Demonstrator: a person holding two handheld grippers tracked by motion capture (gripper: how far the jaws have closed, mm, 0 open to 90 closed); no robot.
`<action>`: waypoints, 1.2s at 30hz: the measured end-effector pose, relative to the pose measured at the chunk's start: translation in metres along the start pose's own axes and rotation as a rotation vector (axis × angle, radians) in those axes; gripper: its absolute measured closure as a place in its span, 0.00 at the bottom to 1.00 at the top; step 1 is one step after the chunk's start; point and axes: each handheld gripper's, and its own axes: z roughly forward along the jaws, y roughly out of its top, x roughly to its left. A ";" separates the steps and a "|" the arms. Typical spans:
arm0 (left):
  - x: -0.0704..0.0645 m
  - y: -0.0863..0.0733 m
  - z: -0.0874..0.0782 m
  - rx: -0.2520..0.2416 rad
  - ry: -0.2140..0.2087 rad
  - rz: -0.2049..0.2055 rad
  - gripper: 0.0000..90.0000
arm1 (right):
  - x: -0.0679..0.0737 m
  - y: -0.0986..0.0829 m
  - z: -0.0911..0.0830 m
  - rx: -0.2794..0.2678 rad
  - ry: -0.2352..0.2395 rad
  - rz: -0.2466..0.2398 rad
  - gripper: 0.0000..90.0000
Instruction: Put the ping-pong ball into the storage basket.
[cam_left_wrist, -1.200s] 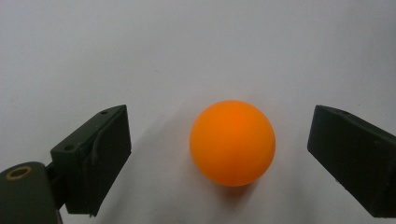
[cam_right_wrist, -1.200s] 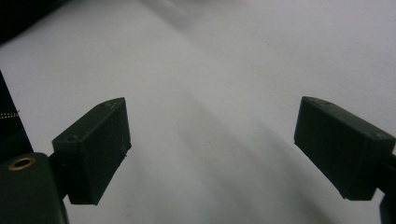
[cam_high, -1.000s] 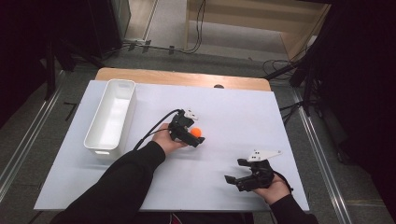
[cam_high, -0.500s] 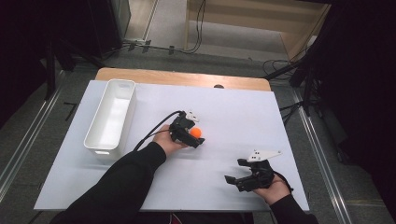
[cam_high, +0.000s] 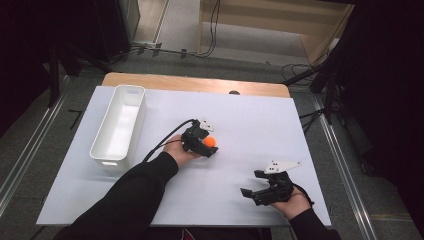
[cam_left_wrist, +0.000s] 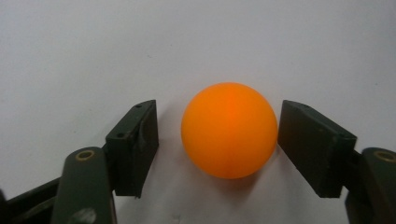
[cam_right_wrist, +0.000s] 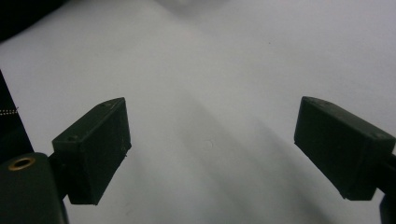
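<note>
Orange is the ball (cam_left_wrist: 229, 130), and it lies on the white sheet (cam_high: 240, 115) that covers the table, to the right of the white tub (cam_high: 118, 125) and well apart from it. Your left gripper (cam_high: 207, 146) is at the ball, also on the right side of the tub. In the left gripper view the ball sits between the two black jaws. The right jaw is almost at the surface of the ball, and whether it touches I cannot tell. The left jaw stands a little away from the ball, with a strip of white sheet showing between them. So the claw is only partly closed around the ball and does not squeeze it. The ball rests on the sheet, with a small shadow under it.

Your right gripper (cam_high: 251, 186) is far to the right of the tub and nearer to you, well apart from the ball. In the right gripper view its jaws stand wide apart, with bare white sheet between them, and they hold nothing. Your right hand (cam_high: 292, 202) keeps it low over the sheet, with the jaws pointing toward the tub side.

The tub itself stands at the left part of the sheet, its long side running away from you. A black cable (cam_high: 165, 140) goes from the left gripper toward the tub side.
</note>
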 end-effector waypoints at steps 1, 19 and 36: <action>0.000 0.000 0.000 0.000 0.002 -0.002 0.34 | 0.000 0.000 0.000 -0.001 -0.002 -0.002 0.11; 0.000 0.000 -0.003 0.008 0.011 0.003 0.56 | 0.000 0.000 0.000 0.009 -0.006 0.001 0.11; 0.007 0.004 -0.013 -0.012 -0.025 -0.030 0.56 | 0.000 0.000 0.000 0.008 -0.005 0.005 0.11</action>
